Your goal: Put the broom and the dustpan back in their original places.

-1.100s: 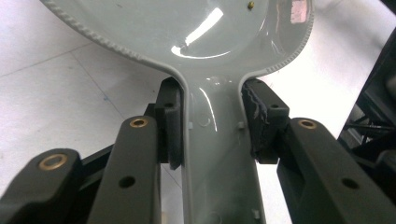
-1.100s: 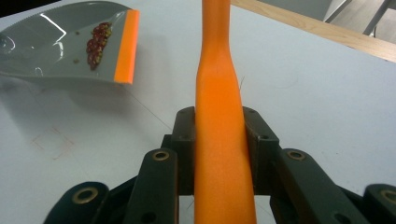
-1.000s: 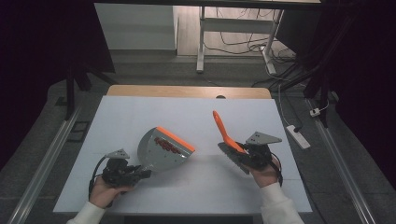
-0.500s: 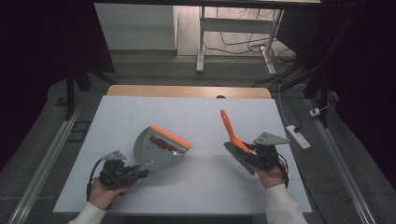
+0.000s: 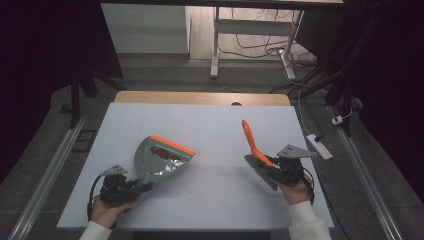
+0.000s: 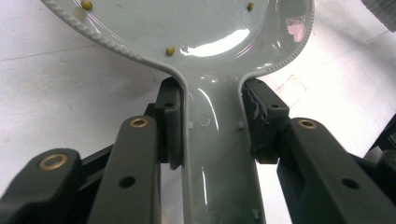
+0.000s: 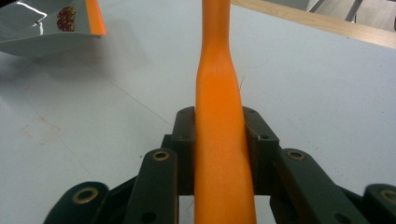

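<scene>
A grey dustpan (image 5: 159,160) with an orange lip is lifted off the white table (image 5: 215,125) at the left, with dark red bits inside it. My left gripper (image 5: 134,187) is shut on its grey handle (image 6: 215,140), one jaw on each side. At the right my right gripper (image 5: 274,170) is shut on the orange handle of a hand brush (image 5: 252,142), which sticks up and away; its grey bristles (image 5: 260,171) hang low by the gripper. In the right gripper view the orange handle (image 7: 219,102) runs between the jaws, and the dustpan (image 7: 56,28) shows far left.
The table's wooden far edge (image 5: 200,97) carries a small hole. A white power strip (image 5: 318,146) lies on the floor to the right of the table. Metal rails run along both sides. Desk legs and cables stand beyond the far edge.
The dustpan has moved a little to the left and nearer with my left gripper. The brush has shifted right with my right gripper, away from the dustpan.
</scene>
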Demonstrator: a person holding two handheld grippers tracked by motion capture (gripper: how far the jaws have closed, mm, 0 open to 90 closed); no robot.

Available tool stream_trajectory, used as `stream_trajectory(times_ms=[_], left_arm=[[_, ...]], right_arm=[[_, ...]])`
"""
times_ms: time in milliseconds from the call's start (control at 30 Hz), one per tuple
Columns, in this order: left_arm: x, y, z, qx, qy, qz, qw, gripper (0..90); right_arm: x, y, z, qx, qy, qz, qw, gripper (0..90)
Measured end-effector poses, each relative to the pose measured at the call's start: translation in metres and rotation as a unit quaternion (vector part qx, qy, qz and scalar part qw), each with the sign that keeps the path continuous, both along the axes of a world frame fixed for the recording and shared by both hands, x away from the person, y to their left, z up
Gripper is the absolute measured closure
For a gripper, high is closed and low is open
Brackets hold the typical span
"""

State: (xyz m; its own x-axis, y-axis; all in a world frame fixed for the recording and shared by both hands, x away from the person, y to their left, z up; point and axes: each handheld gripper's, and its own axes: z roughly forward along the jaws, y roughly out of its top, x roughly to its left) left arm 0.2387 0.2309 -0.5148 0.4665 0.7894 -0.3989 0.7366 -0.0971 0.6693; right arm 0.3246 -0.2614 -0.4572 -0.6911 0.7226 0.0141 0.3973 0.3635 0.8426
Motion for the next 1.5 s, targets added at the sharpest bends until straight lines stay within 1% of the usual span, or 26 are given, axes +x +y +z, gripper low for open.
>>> stream_trajectory(times_ms=[167,267,367,500,633,833,933,1067,1167,1233,1267,1367,1500], left_arm=[[-0.001,0.001,-0.001,0.001,-0.001,0.019,0.9998,61.8],[-0.002,0.001,-0.002,0.003,0.004,0.032,0.9995,61.8],[-0.005,0.002,-0.004,0.005,0.011,0.049,0.9987,61.8],[-0.008,0.004,-0.006,0.009,0.017,0.072,0.9972,61.8],[-0.01,0.004,-0.007,0.013,0.021,0.096,0.9951,61.8],[-0.008,0.005,-0.009,0.015,0.032,0.129,0.991,61.8],[-0.007,0.006,-0.009,0.01,0.037,0.144,0.9889,61.8],[-0.005,0.004,-0.012,0.01,0.043,0.15,0.9876,61.8],[-0.004,0.002,-0.013,0.011,0.047,0.153,0.9871,61.8],[-0.004,0.002,-0.013,0.011,0.047,0.156,0.9866,61.8],[-0.004,0.002,-0.014,0.01,0.047,0.158,0.9863,61.8],[-0.003,0.002,-0.015,0.01,0.05,0.161,0.9856,61.8],[-0.001,0.002,-0.016,0.01,0.053,0.165,0.9848,61.8]], right_arm=[[-0.002,-0.004,-0.001,0.004,0.004,-0.001,1.0,69.8],[-0.002,-0.005,-0.004,0.002,0.01,0.0,1.0,69.8],[-0.002,-0.004,-0.005,-0.001,0.012,0.001,0.9999,69.9],[-0.003,-0.004,-0.007,0.0,0.016,0.007,0.9998,69.9],[-0.004,-0.003,-0.008,0.006,0.023,0.011,0.9997,69.8],[-0.007,0.002,-0.012,0.001,0.036,0.02,0.9992,69.8],[-0.009,0.004,-0.013,0.0,0.044,0.023,0.9988,69.8],[-0.01,0.004,-0.014,-0.001,0.056,0.028,0.998,69.8],[-0.008,0.004,-0.017,0.001,0.07,0.027,0.9972,69.8],[-0.007,0.003,-0.019,0.008,0.083,0.028,0.9961,69.9],[-0.006,0.002,-0.02,0.012,0.086,0.029,0.9958,69.9],[-0.005,0.001,-0.022,0.008,0.095,0.019,0.9952,69.8],[-0.004,0.001,-0.024,0.007,0.101,0.015,0.9947,69.8]])
